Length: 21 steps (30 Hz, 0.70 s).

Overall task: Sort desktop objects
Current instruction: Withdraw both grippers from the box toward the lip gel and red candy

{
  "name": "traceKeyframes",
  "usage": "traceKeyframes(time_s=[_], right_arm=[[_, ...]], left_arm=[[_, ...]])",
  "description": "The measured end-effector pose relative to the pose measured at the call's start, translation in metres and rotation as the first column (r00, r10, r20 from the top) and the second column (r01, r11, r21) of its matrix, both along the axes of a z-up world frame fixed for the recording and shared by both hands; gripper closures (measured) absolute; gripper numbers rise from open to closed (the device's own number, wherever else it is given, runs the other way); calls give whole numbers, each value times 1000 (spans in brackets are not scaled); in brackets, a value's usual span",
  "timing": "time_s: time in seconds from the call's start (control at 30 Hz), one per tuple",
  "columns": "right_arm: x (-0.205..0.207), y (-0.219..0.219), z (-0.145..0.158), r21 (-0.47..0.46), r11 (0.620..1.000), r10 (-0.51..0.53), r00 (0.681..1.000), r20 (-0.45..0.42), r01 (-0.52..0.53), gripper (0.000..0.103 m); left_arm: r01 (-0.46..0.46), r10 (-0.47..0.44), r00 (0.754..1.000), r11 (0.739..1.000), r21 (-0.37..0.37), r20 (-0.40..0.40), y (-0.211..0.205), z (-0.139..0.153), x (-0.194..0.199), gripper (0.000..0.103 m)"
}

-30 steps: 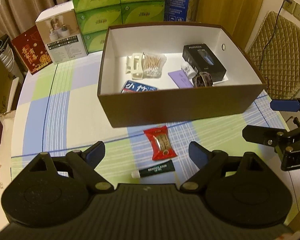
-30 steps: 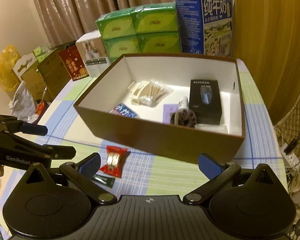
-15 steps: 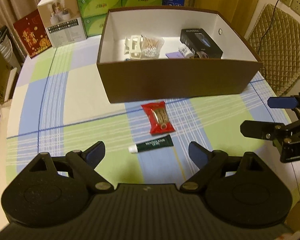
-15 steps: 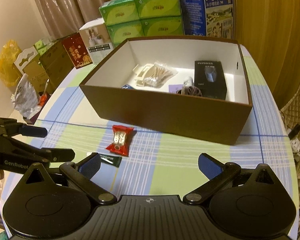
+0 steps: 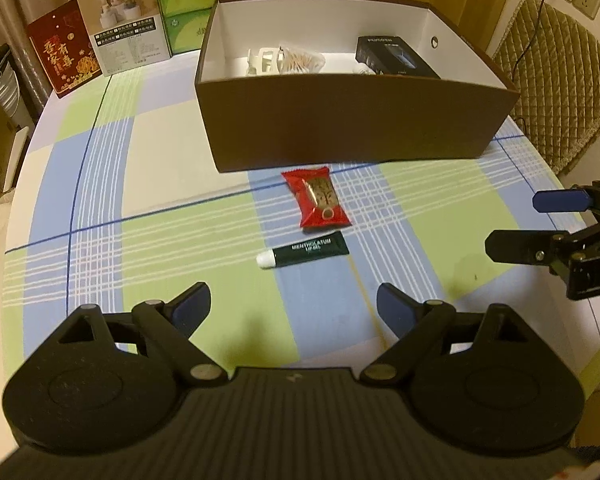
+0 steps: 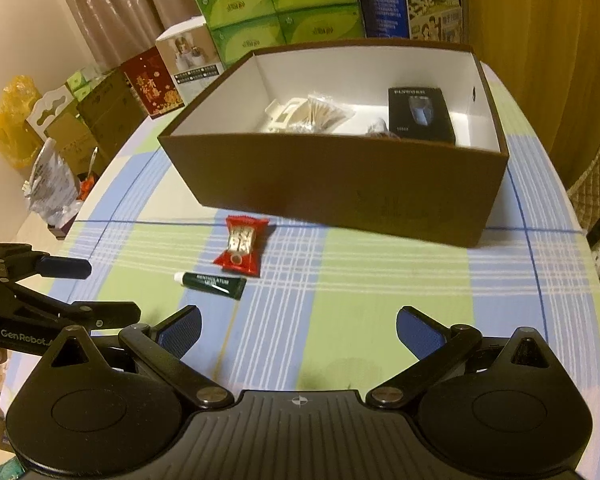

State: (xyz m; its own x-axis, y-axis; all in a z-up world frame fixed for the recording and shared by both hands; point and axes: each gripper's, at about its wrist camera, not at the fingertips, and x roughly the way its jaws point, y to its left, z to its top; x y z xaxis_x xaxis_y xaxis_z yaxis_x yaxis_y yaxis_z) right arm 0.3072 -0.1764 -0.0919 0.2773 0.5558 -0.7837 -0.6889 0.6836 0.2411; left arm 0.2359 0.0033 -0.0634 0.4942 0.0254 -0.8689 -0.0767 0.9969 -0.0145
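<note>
Lip-balm tube (image 5: 303,249) lies flat on the surface, just on my side of the red candy packet (image 5: 318,199), the two nearly touching; both sit loose between me and the near wall of the brown box (image 5: 352,128). The tube's long axis runs roughly crosswise to my left hand-held gripper (image 5: 294,308), white cap pointing to my left, dark body to my right. It sits straight ahead of the left fingers, near them and about centred in the gap.

Left hand-held gripper: spread wide, holding nothing. Right hand-held gripper (image 6: 298,330): also spread, empty. From the right wrist view the tube (image 6: 211,285) lies forward and off to the left, so I judge the left the nearer and better lined up. A grasp across the tube's narrow width would need a wrist turn.

Box contents: black carton (image 6: 420,114) toward the right wall, bag of cotton swabs (image 6: 324,114), a cream plastic piece (image 6: 282,114) beside it. A small item near the carton is mostly hidden behind the near wall. Free floor remains inside the box.
</note>
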Motion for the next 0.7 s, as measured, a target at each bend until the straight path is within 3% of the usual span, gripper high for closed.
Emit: traceKeyframes(time_s=[0.53, 0.7], right_arm=[[-2, -14, -16, -16, 999, -48, 998, -45, 47, 2], [-1, -16, -21, -21, 998, -61, 997, -52, 60, 2]], left_arm=[[27, -27, 1000, 1000, 6, 2, 0, -13, -6, 16], [44, -44, 999, 999, 10, 4, 2, -18, -4, 20]])
